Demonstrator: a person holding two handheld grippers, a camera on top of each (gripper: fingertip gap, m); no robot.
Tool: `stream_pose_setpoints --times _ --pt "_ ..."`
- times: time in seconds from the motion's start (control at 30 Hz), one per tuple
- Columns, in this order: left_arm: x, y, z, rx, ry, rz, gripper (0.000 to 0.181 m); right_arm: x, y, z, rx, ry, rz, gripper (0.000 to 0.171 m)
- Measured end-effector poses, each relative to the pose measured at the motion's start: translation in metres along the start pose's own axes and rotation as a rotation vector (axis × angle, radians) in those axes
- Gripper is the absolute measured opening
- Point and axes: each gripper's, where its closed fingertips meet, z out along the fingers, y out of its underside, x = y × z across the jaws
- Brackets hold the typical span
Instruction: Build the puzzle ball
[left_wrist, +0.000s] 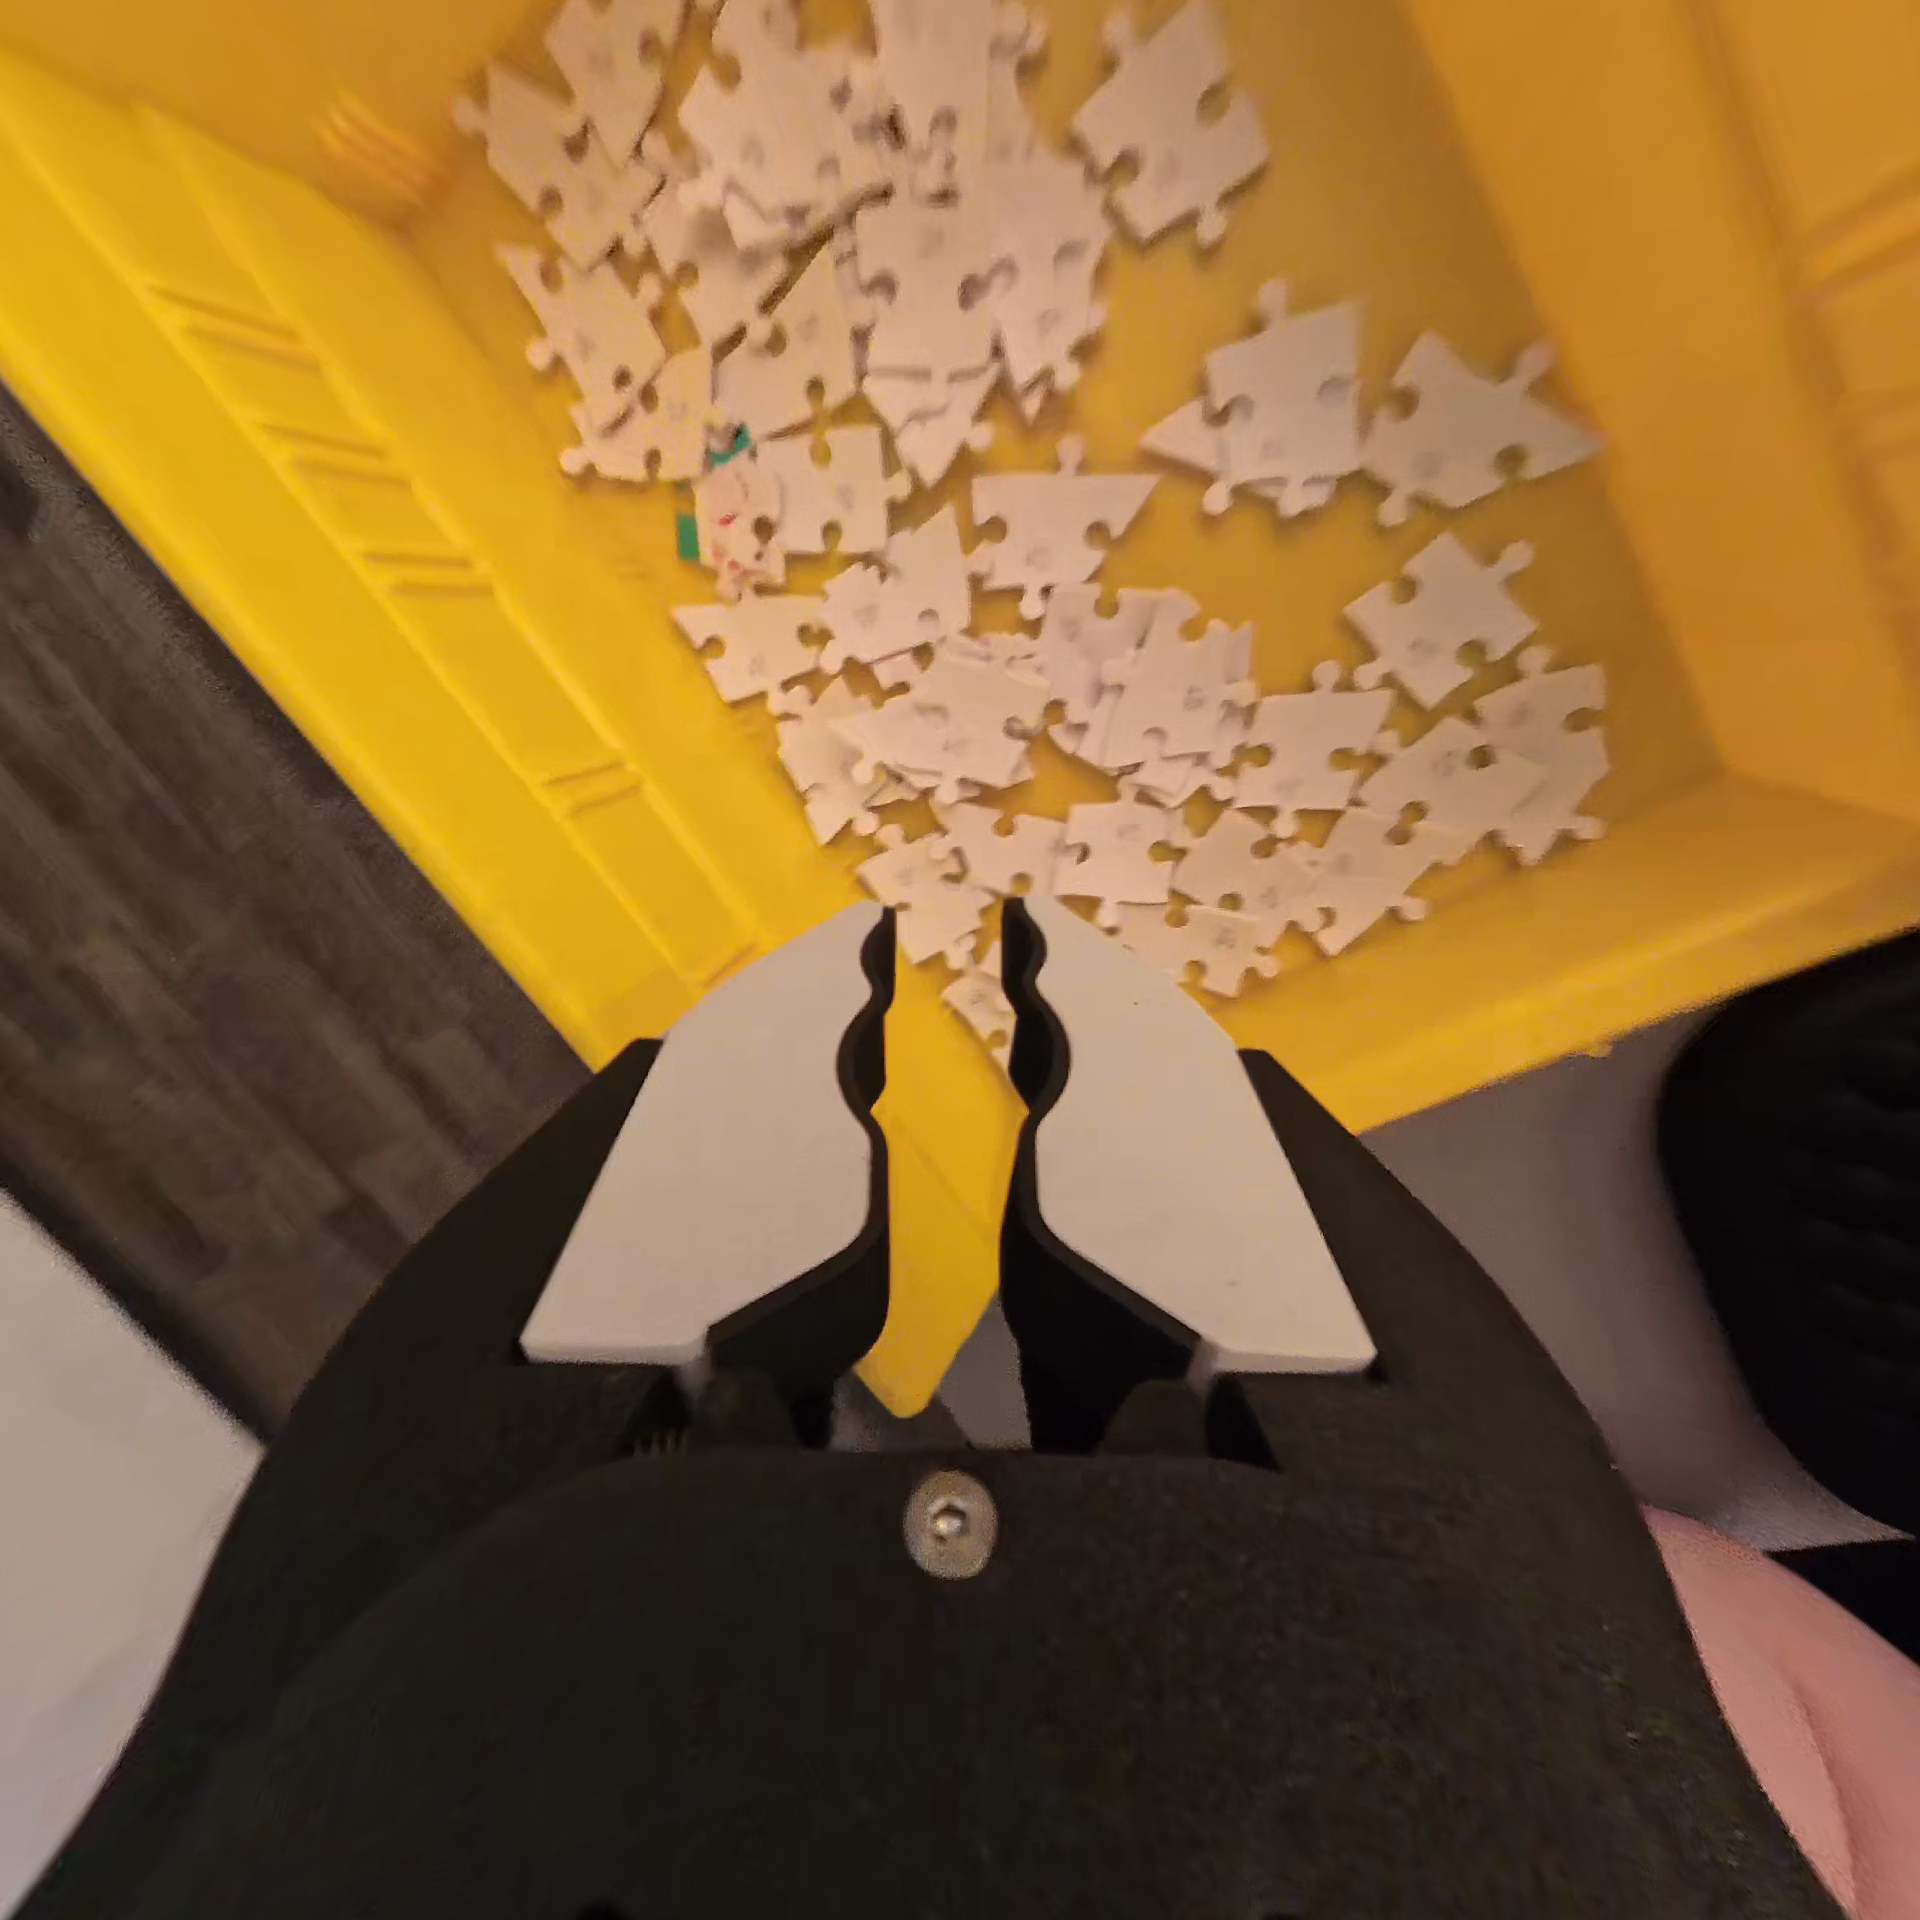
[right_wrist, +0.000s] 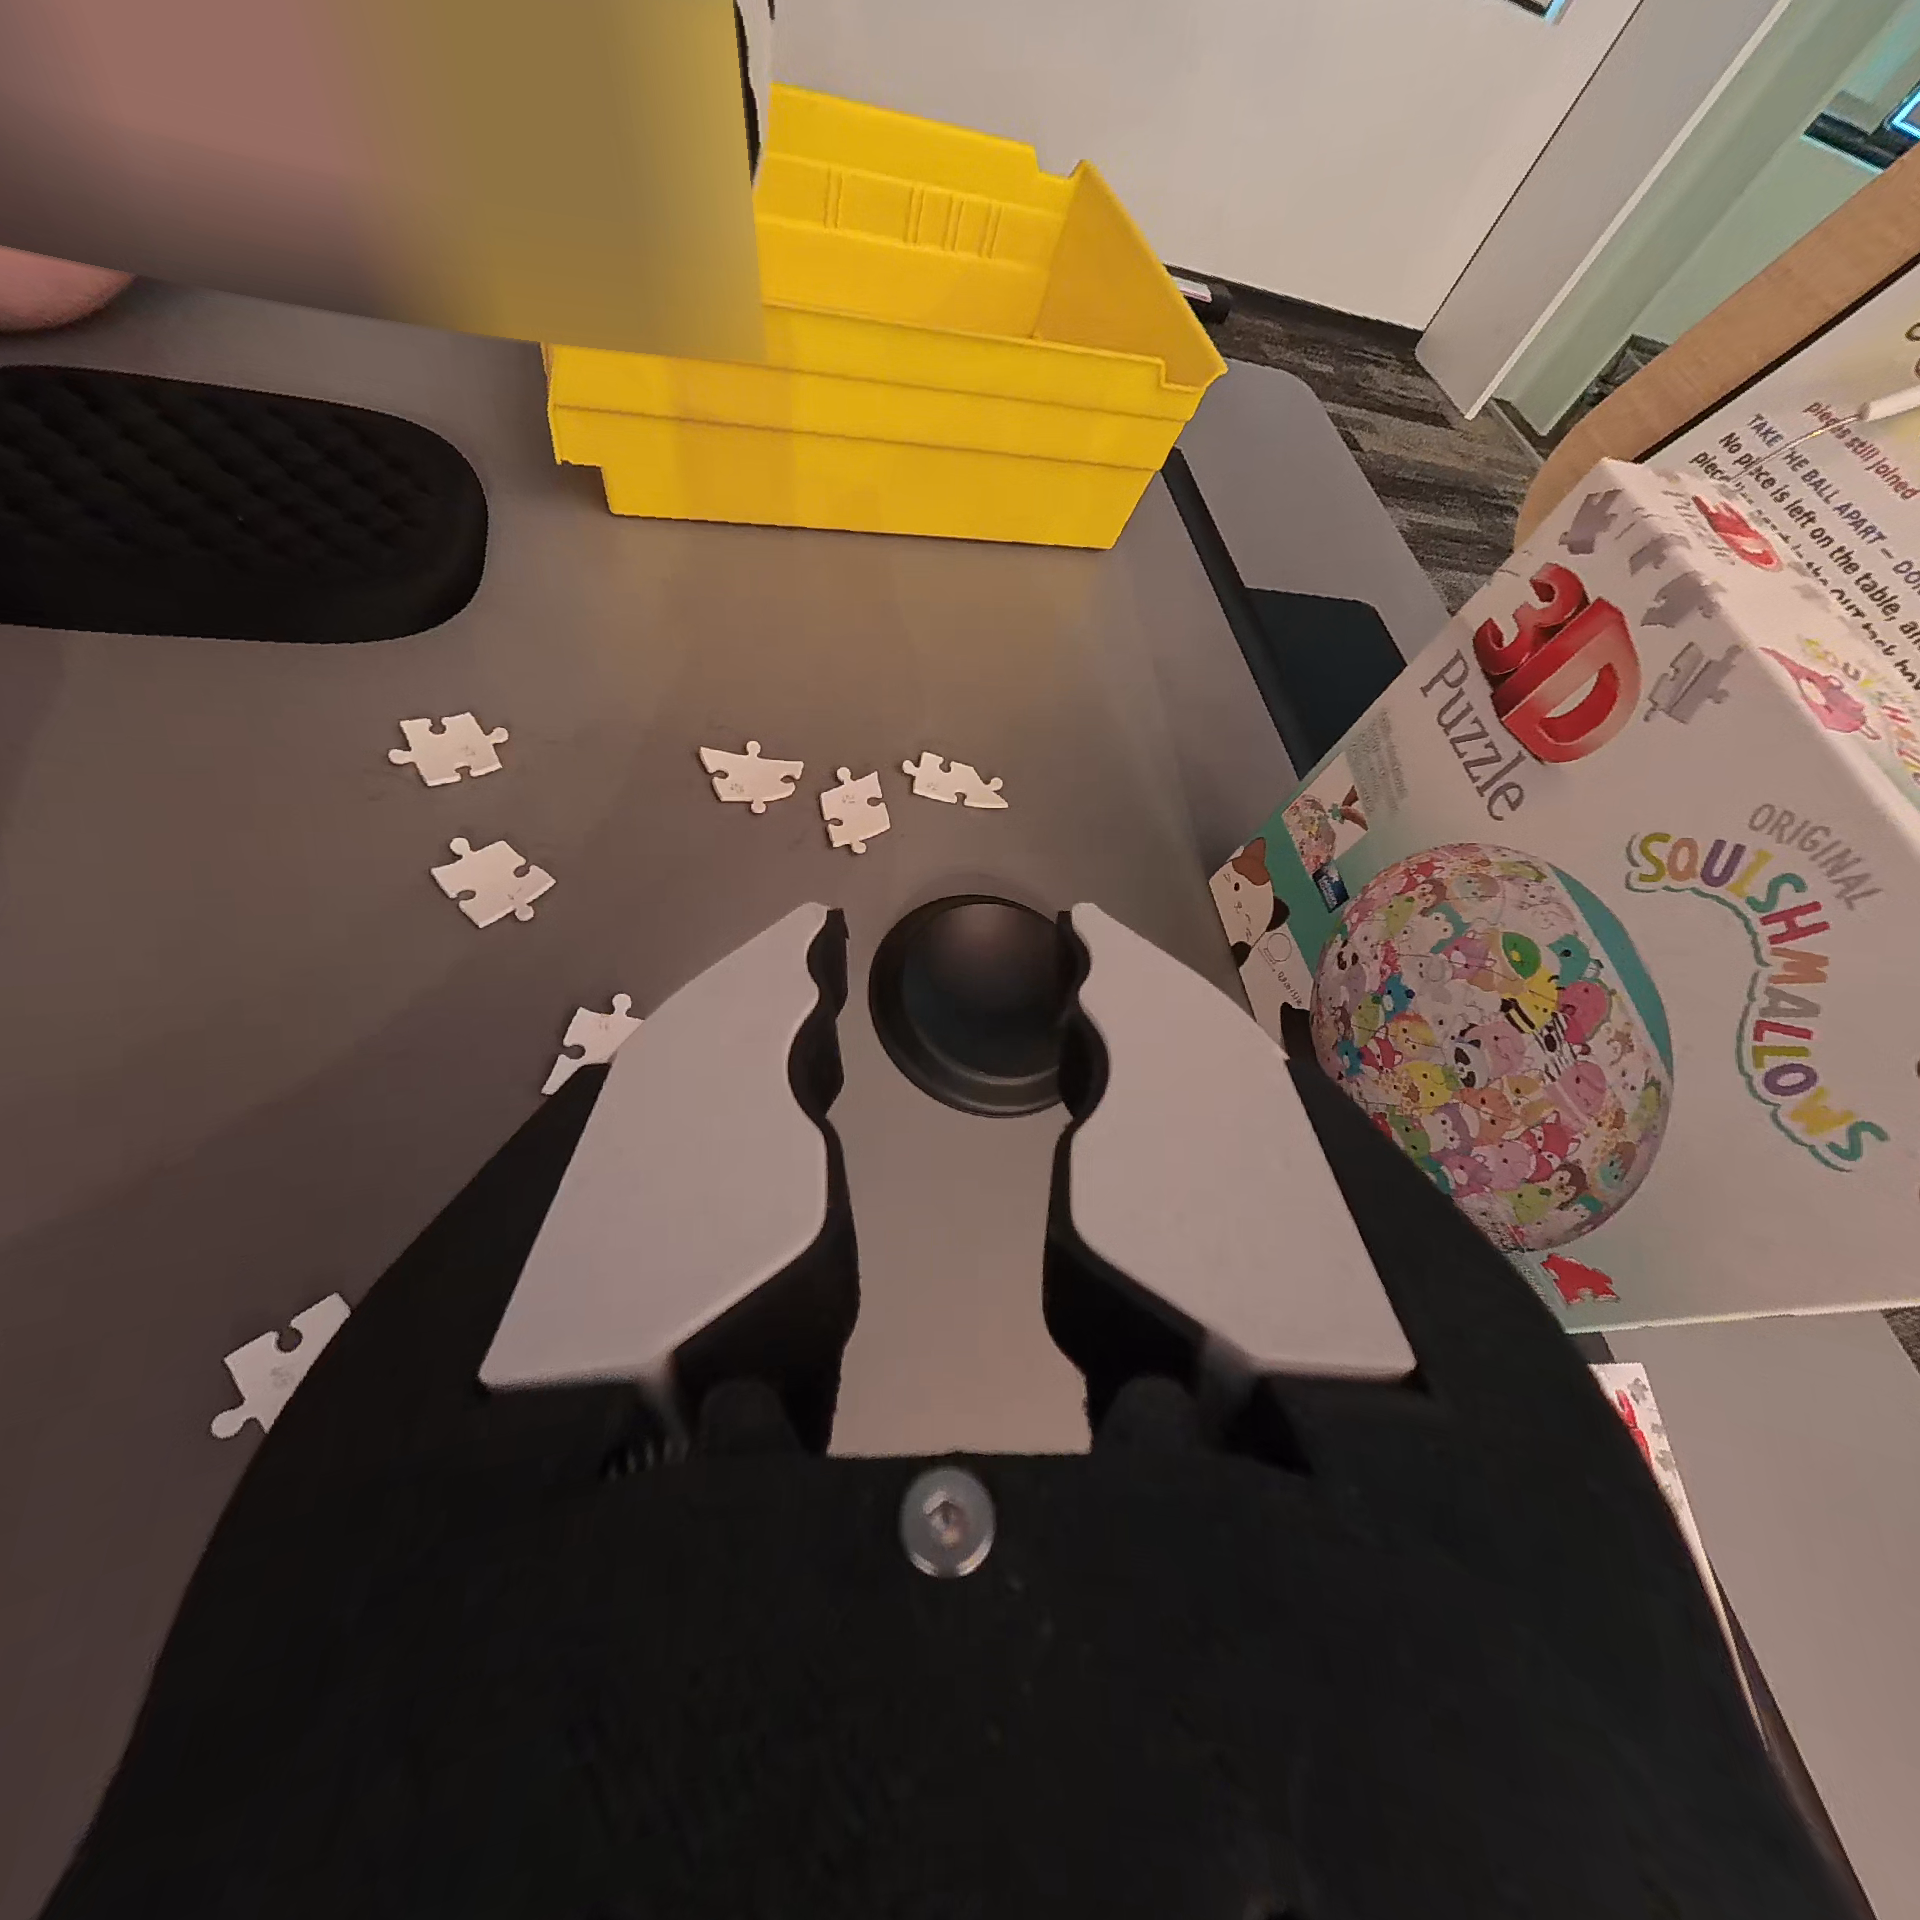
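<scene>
In the left wrist view, a yellow bin (left_wrist: 416, 540) holds several white puzzle pieces (left_wrist: 1132, 717) lying blank side up. One piece (left_wrist: 732, 509) shows some colour. My left gripper (left_wrist: 948, 920) hovers over the near edge of the pile, its jaws a narrow gap apart and empty. In the right wrist view, my right gripper (right_wrist: 951, 920) is open and empty just above the grey table (right_wrist: 312, 1039). A black round stand (right_wrist: 971, 1003) lies between its fingertips. Several loose white pieces (right_wrist: 750, 774) lie on the table beyond and to the left.
The yellow bin (right_wrist: 883, 457) stands at the back of the table. The puzzle box (right_wrist: 1558, 935) leans at the right edge. A black textured pad (right_wrist: 229, 499) lies at the back left. A pink sleeve (left_wrist: 1818, 1714) shows at the lower right of the left wrist view.
</scene>
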Motion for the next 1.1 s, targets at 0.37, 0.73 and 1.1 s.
stream_pose_setpoints --times 0.37,0.73,1.1 --pt "0.019 0.032 0.033 -0.281 0.095 -0.009 0.022 -0.002 0.001 -0.002 -0.012 -0.022 -0.024 0.039" --pt "0.008 0.020 0.036 -0.243 0.027 0.012 0.028 -0.005 0.002 -0.001 -0.014 -0.040 -0.035 0.039" --pt "0.010 -0.019 0.051 -0.088 -0.030 0.241 0.056 -0.010 0.008 0.006 -0.049 -0.064 -0.046 0.040"
